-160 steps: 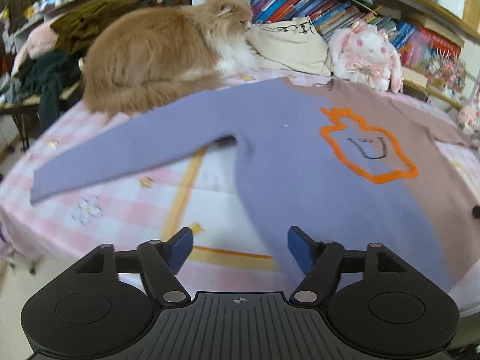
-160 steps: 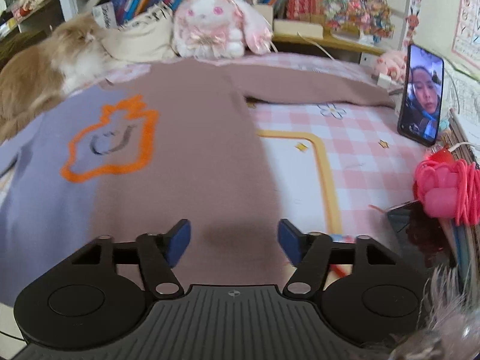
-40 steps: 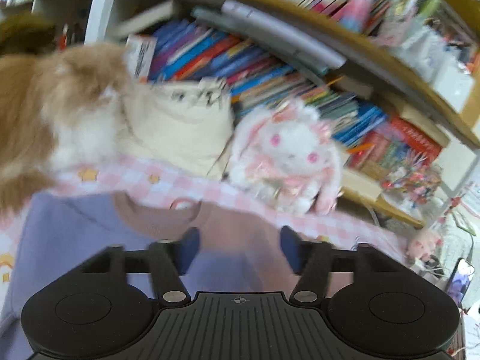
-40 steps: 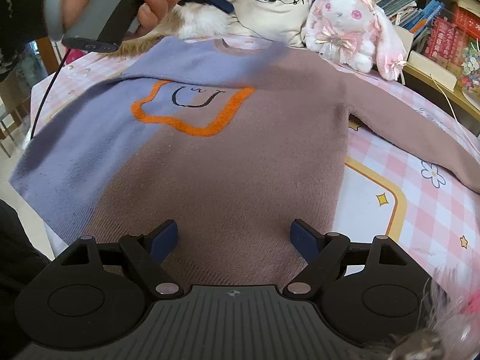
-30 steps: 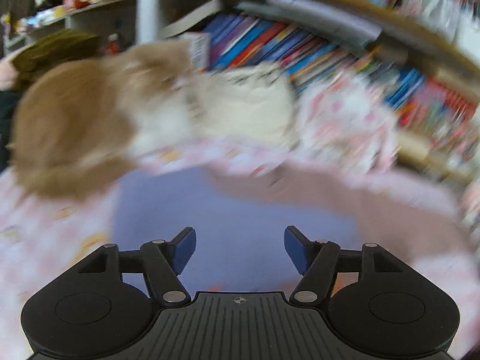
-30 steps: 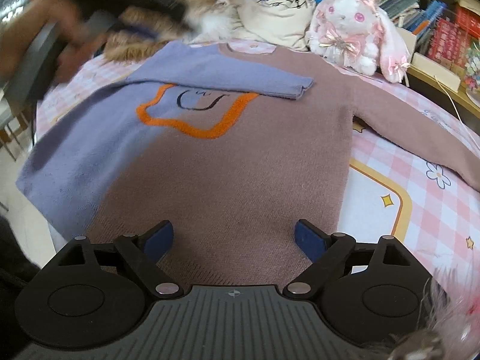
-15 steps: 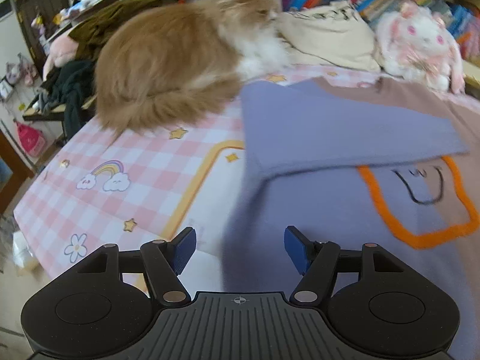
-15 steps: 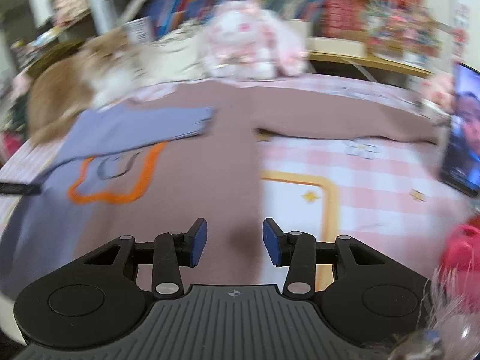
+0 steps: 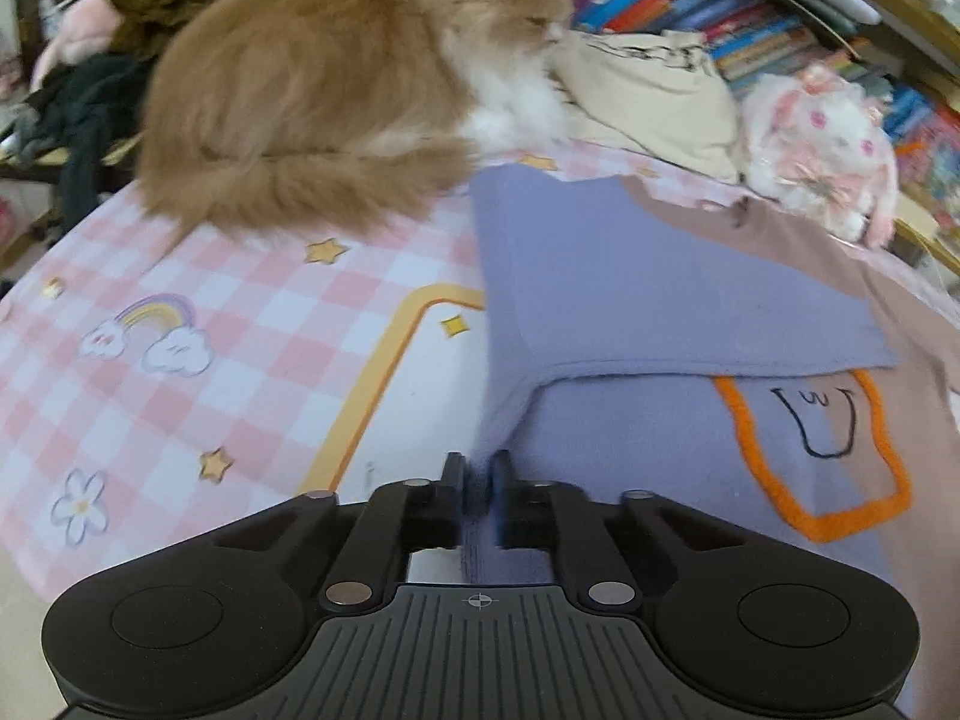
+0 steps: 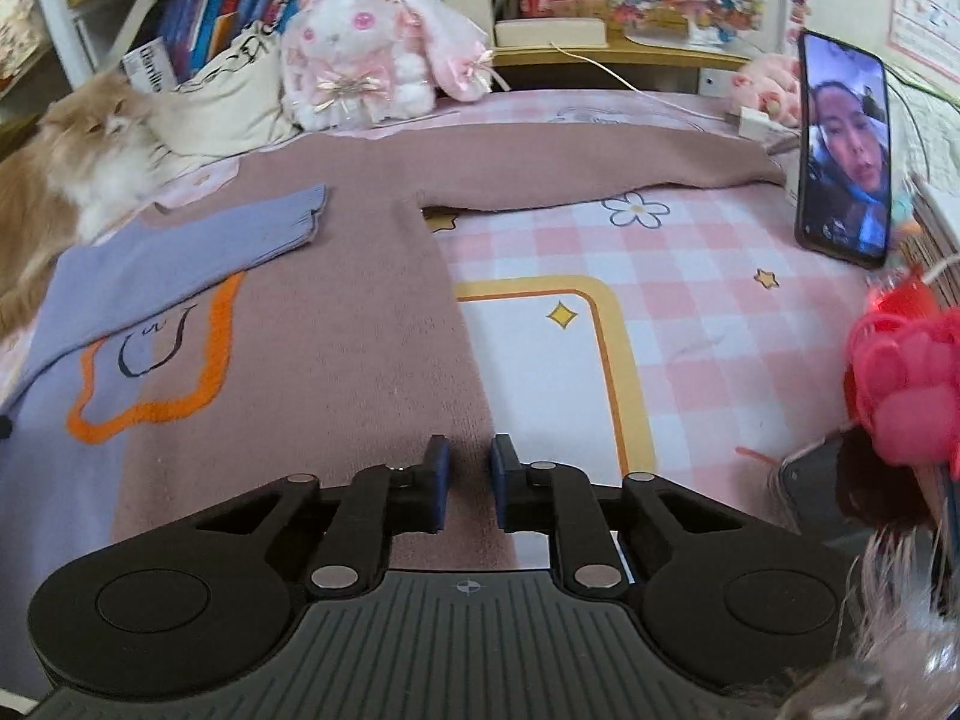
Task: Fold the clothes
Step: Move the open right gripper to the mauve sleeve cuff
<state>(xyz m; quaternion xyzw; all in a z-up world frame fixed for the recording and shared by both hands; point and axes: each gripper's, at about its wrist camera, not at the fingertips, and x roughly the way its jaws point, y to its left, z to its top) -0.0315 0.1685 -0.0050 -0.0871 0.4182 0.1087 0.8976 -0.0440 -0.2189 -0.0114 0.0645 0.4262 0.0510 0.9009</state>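
Sweater (image 10: 312, 360) lies flat on checked surface (image 10: 690, 276), lilac sleeve folded across. Knit judged soft, limp, light. Left tongs (image 9: 478, 483) clamp its lilac side edge; right tongs (image 10: 469, 480) closing over brown edge.

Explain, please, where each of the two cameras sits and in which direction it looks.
Left wrist: sits behind the left gripper, looks down along it at the sweater's lilac side edge, pinched in its jaws; cat beyond.
Right wrist: sits behind the right gripper, jaws closing over the sweater's brown side edge; phone to the right.
Shared: sweater, cat, plush rabbit.
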